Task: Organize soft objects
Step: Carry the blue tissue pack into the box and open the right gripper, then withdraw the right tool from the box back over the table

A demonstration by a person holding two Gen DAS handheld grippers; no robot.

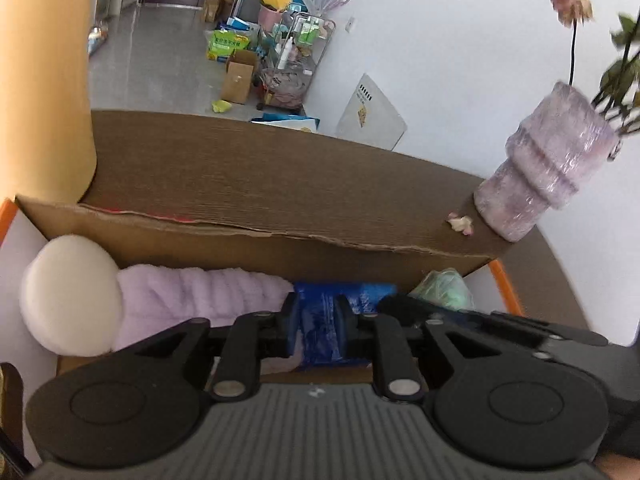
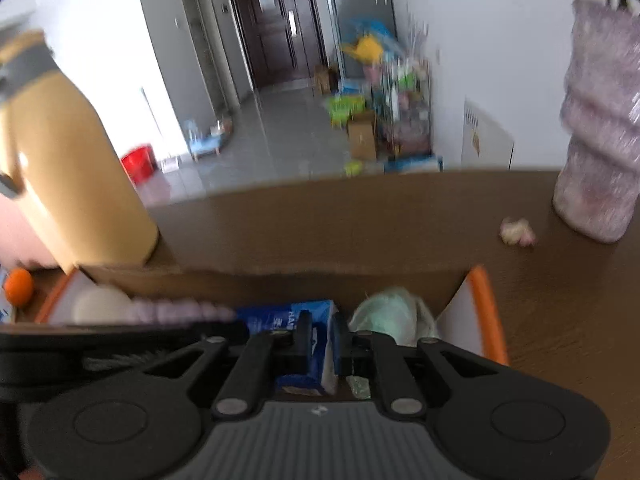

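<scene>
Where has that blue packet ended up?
The blue packet sits inside the cardboard box, between the purple fluffy roll on its left and the pale green bundle on its right, with the left gripper straddling it.

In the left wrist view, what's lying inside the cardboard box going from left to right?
White round cushion → lavender fluffy towel → blue tissue pack → pale green soft bundle.

Inside the cardboard box (image 1: 280, 236), a white round cushion (image 1: 70, 294), a lilac fluffy towel (image 1: 200, 296), a blue tissue pack (image 1: 320, 320) and a pale green cloth (image 1: 442, 290) are laid side by side.
</scene>
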